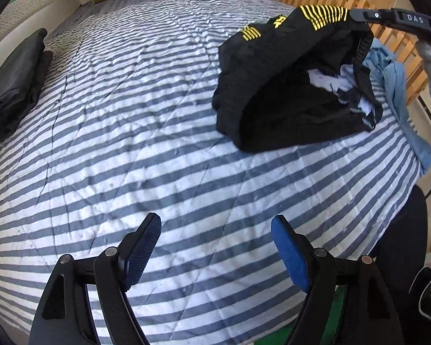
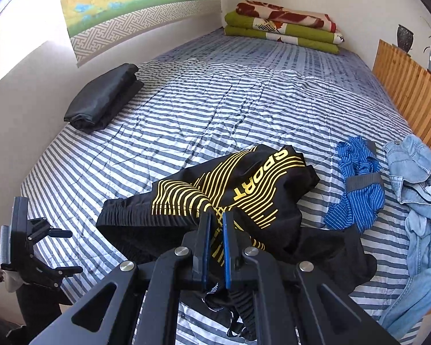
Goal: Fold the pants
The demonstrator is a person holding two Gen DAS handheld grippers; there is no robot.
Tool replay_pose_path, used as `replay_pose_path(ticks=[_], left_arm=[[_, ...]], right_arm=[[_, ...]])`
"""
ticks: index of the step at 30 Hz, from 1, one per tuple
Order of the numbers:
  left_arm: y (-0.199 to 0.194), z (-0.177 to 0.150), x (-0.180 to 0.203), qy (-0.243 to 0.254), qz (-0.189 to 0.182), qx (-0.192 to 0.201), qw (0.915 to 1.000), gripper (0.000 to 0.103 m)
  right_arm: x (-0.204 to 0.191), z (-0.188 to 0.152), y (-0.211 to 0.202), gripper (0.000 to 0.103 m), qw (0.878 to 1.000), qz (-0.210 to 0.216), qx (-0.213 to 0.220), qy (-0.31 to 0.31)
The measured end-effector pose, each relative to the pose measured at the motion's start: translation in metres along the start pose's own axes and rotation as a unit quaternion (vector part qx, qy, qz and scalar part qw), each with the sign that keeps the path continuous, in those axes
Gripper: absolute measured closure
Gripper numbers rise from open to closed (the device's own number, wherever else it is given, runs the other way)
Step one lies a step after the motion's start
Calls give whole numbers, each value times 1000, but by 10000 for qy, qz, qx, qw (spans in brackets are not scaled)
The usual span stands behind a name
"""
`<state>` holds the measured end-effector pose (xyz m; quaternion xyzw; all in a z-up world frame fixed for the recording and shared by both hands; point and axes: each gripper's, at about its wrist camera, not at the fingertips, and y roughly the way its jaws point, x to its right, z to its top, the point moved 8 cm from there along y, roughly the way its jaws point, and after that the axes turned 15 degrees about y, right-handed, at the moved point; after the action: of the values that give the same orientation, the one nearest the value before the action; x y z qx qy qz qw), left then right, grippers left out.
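Work surface: striped quilt (image 2: 215, 109) on the bed; broad bare area in front of me, toward 12 o'clock.
Task item: black sport pants (image 2: 244, 189) with yellow line print, bunched in a heap, lower part resting on the quilt, upper part lifted.
Right gripper (image 2: 217, 247): clenched on a fold of the printed fabric; blue pads pinch the cloth between them. In the left wrist view the pants (image 1: 290, 92) hang from it at about 2 o'clock, waistband side drooping open.
Left gripper (image 1: 215, 256): released, jaws spread wide, nothing between them; it hovers over bare quilt, well apart from the pants.
Other items: folded dark garment (image 2: 103, 100) at 10 o'clock near the wall; blue striped garment (image 2: 356, 184) and light denim piece (image 2: 416, 189) at 3 o'clock, just beside the pants; blanket stack (image 2: 284, 26) at the far end.
Step in hand, my judgement: raising the pants to shake them out and lay them flat before any fold.
Method advised: bring my left gripper to the waistband edge opposite the right grip, take one layer only, then draw both grips apart so the legs hang straight.
Placement advised: spread toward 11 o'clock, clear of the neighbouring clothes.
Risk: my current grip sits mid-fabric, not at a hem; the cloth may stay twisted.
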<state>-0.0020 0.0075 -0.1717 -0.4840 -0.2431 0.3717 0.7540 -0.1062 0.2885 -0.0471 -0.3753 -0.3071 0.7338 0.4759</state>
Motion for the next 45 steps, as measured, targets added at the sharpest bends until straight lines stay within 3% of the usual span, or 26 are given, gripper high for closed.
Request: replay_pose_path(ticks=[5,13,15,17,19,20,24,28,33,35,37,39,41,43,45], left_arm=[[39,50,26,-264,-335,225,9988,22],[73,98,49,-644,-529,482,9954,23],[81,111,55,-587,-478,475,9960,34],[88,119,59,-493,-324,348,9977,77],[84,126,61,-356,-320,343,9983,92],[77,128,59,-347,-350,364,9981,94],[21,140,40,-201,-36,627,9978,98],[-80,161,18,-198,360,1218,9917,99],[-237,175,12,-27,940,2154,9720,100],[-291,172,15,126,1285,2392,9624,100],[-335,169,18,230,1396,2612,9549,100],[-358,165,20,304,1637,2581,9517,100],[-361,164,20,293,1627,2438,9556,100],[-353,155,20,243,1662,2232,9602,100],[-335,143,12,163,1633,2029,9653,100]], right_arm=[[1,8,-6,96,9999,31,-3,123],[25,39,-42,96,9983,-157,406,375],[37,44,-49,96,9975,-199,468,484],[52,47,-53,96,9965,-266,503,610],[67,45,-58,96,9952,-337,538,741],[75,45,-62,96,9945,-376,556,807],[97,43,-83,96,9907,-459,682,1086],[95,46,-122,96,9868,-377,989,1230],[58,54,-199,97,9803,-122,1612,1132],[40,57,-239,102,9746,-34,1958,1082],[25,59,-282,103,9663,67,2344,1065],[9,59,-321,103,9602,349,2575,1025],[-5,58,-338,103,9595,302,2634,949],[-15,51,-320,103,9707,233,2243,834],[-23,30,-274,103,9846,134,1606,674]])
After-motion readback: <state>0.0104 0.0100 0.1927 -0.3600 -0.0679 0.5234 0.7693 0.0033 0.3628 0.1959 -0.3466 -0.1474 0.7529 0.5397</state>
